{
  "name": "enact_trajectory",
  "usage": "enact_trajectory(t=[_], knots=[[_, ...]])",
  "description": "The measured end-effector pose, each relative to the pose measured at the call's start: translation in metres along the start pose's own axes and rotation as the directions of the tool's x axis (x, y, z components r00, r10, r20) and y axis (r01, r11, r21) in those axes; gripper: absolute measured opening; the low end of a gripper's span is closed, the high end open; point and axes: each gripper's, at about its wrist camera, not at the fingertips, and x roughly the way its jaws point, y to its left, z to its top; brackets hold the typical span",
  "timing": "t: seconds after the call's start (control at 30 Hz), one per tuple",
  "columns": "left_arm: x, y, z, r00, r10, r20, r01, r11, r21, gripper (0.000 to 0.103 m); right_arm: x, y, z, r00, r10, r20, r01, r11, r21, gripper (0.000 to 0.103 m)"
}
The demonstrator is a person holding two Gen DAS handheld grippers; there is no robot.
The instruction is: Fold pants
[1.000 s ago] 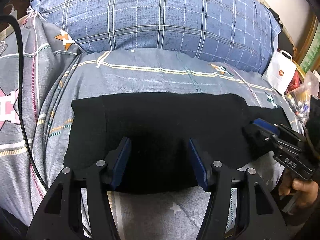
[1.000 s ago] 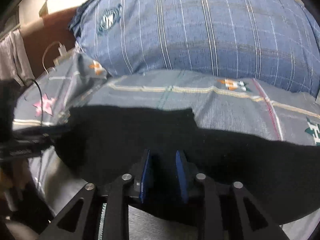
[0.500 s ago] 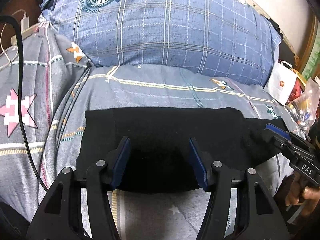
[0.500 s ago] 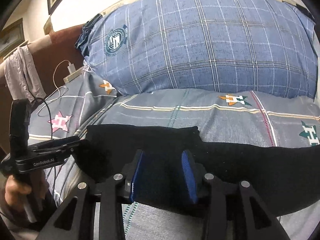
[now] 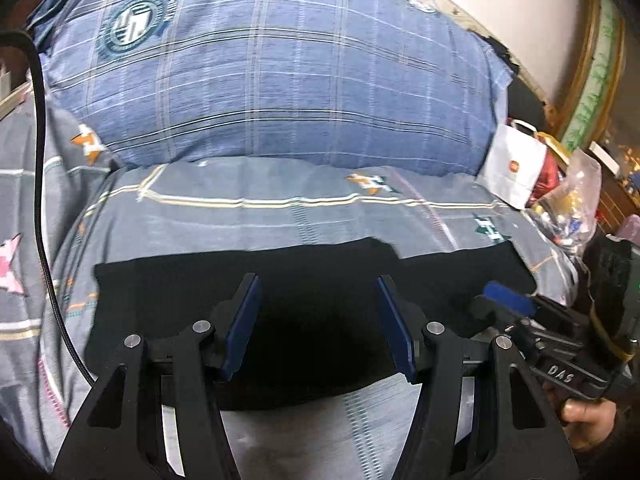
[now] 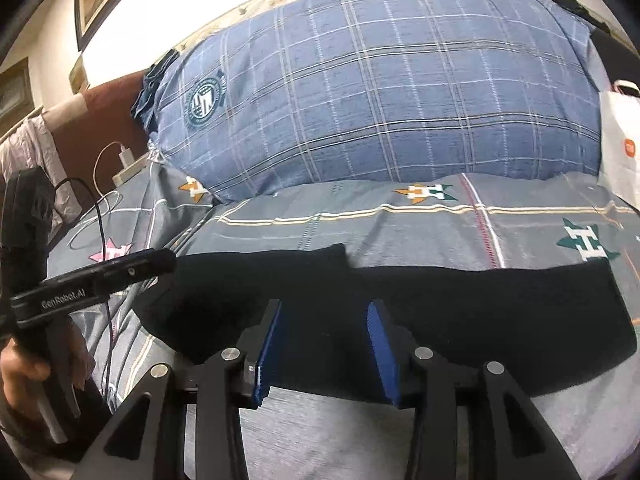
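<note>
folded black fabric pants [image 5: 312, 320] flat below blue plaid pillow [image 5: 272, 92] | left gripper [image 5: 318, 322] wide, empty | right gripper [image 6: 326, 344] wide, empty

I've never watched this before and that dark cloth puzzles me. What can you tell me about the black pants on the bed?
The pants are plain black, of a soft, matte cloth; no seams or pockets can be made out. They lie flat across the patterned bedsheet, in front of the blue plaid pillow, as a long sideways band. The left part looks doubled over, its far edge stepping up higher than the rest. The left gripper and right gripper are both open above the near edge; neither clamps the cloth.
</note>
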Motion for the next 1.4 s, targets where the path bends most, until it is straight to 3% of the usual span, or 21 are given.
enact_trajectory(t=[0.07, 0.13, 0.37, 0.6, 0.77, 0.87, 0.93, 0.97, 1.03, 1.1, 1.23, 1.3, 1.4], knots=[[0.004, -0.011, 0.000, 1.000, -0.009, -0.005, 0.009, 1.000, 0.023, 0.061, -0.003, -0.004, -0.001, 1.000, -0.007, 0.004, 0.007, 1.000, 0.004, 0.041], [0.010, -0.022, 0.000, 0.999, -0.033, -0.025, 0.034, 0.998, 0.048, 0.070, -0.008, -0.008, -0.004, 1.000, -0.020, 0.018, 0.020, 1.000, 0.017, 0.041], [0.036, -0.052, -0.002, 0.992, -0.097, -0.084, 0.105, 0.990, 0.090, 0.070, -0.020, -0.030, -0.019, 0.996, -0.087, 0.019, 0.086, 0.994, 0.063, 0.041], [0.071, -0.079, -0.007, 0.969, -0.154, -0.193, 0.178, 0.977, 0.116, 0.070, -0.030, -0.080, -0.033, 0.985, -0.171, 0.004, 0.167, 0.965, 0.201, 0.041], [0.081, -0.086, -0.006, 0.968, -0.148, -0.205, 0.179, 0.973, 0.144, 0.070, -0.047, -0.124, -0.025, 0.949, -0.314, 0.019, 0.296, 0.913, 0.280, 0.041], [0.089, -0.084, 0.000, 0.971, -0.134, -0.199, 0.166, 0.974, 0.153, 0.070, -0.054, -0.156, -0.010, 0.906, -0.422, 0.027, 0.397, 0.871, 0.288, 0.041], [0.095, -0.081, 0.007, 0.975, -0.120, -0.186, 0.150, 0.977, 0.152, 0.070, -0.046, -0.179, -0.001, 0.885, -0.465, -0.005, 0.448, 0.848, 0.282, 0.041], [0.099, -0.079, 0.010, 0.977, -0.113, -0.181, 0.141, 0.978, 0.153, 0.070, -0.039, -0.192, 0.003, 0.886, -0.462, -0.031, 0.450, 0.843, 0.296, 0.041], [0.107, -0.074, 0.013, 0.980, -0.088, -0.178, 0.117, 0.981, 0.156, 0.070, -0.021, -0.214, 0.007, 0.902, -0.422, -0.087, 0.426, 0.842, 0.332, 0.032], [0.115, -0.069, 0.015, 0.983, -0.050, -0.177, 0.079, 0.984, 0.158, 0.070, -0.007, -0.223, 0.006, 0.910, -0.394, -0.130, 0.414, 0.851, 0.321, 0.012], [0.132, -0.064, 0.016, 0.982, -0.013, -0.189, 0.043, 0.987, 0.155, 0.070, -0.017, -0.218, 0.011, 0.917, -0.390, -0.084, 0.398, 0.875, 0.277, 0.007], [0.139, -0.062, 0.015, 0.982, -0.016, -0.186, 0.043, 0.988, 0.146, 0.070, -0.028, -0.221, 0.013, 0.911, -0.411, -0.046, 0.405, 0.863, 0.301, 0.002], [0.146, -0.064, 0.013, 0.983, -0.004, -0.182, 0.032, 0.988, 0.153, 0.071, -0.014, -0.231, 0.008, 0.900, -0.423, -0.103, 0.434, 0.850, 0.298, 0.002]])
